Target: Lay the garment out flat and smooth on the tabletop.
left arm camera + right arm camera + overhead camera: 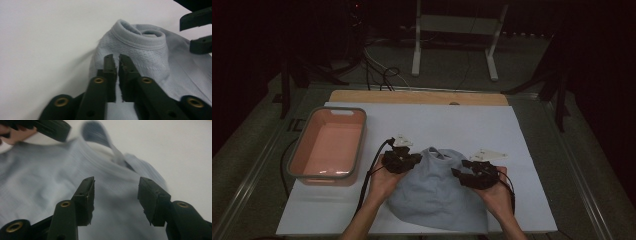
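One grey shirt, one pink basin, two grippers.

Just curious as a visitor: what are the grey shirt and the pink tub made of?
The grey shirt looks like a soft knitted fabric, matt, perhaps a sports mesh: tiny holes and fine ribs show near its rolled, stitched collar. The pink tub looks like moulded plastic with a smooth, slightly glossy inside and a grey rim; its even walls and cut-out handle suggest that, though the dim light leaves it open.
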